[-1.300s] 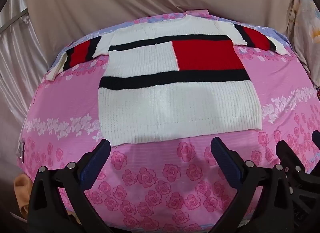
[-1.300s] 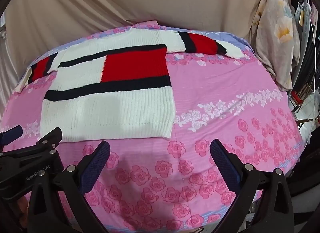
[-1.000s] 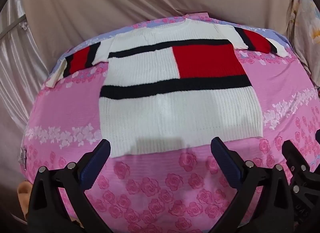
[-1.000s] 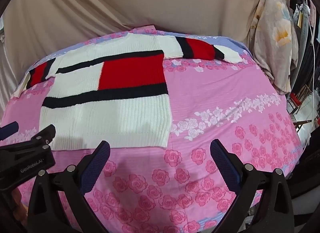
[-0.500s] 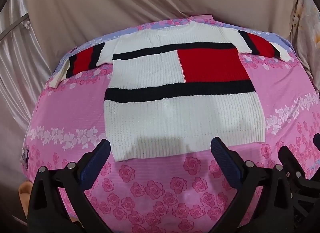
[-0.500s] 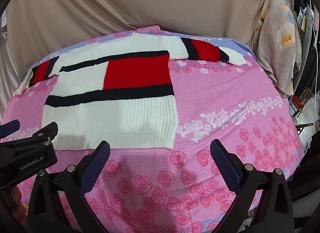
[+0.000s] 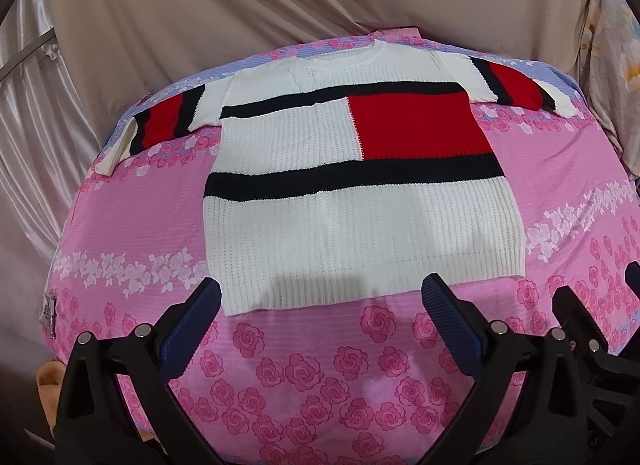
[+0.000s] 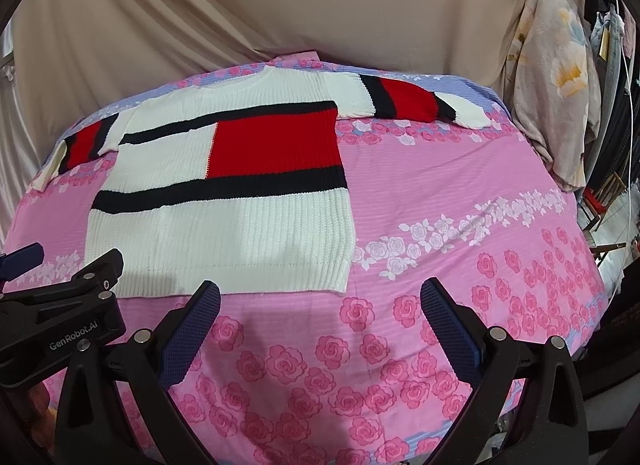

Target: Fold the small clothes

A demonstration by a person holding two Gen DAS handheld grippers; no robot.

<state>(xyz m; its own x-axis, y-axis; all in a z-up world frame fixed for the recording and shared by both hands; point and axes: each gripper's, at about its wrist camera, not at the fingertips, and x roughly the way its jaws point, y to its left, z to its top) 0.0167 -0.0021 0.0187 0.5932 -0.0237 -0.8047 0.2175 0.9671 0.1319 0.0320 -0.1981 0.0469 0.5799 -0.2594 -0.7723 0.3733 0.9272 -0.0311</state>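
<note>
A small knitted sweater (image 7: 348, 225) (image 8: 224, 233), white with black stripes and a red block, lies flat and spread out on the pink rose-print sheet (image 7: 120, 225) (image 8: 460, 185), both sleeves stretched sideways. My left gripper (image 7: 320, 305) hovers open just in front of the sweater's hem, nothing between its blue pads. My right gripper (image 8: 320, 305) is open too, over bare sheet near the hem's right corner. The left gripper's body (image 8: 60, 305) shows at the left edge of the right wrist view; the right gripper's body (image 7: 592, 329) shows at the right edge of the left wrist view.
A beige draped cloth (image 7: 260, 13) hangs behind the bed. A floral fabric (image 8: 552, 77) hangs at the right, with racks and clutter (image 8: 612, 185) beyond the bed's right edge. Shiny curtain folds (image 7: 24, 113) line the left side.
Both grippers have edged closer to the sweater's hem and shifted slightly; the sweater sits lower and larger in both views. The sweater itself has not moved.
</note>
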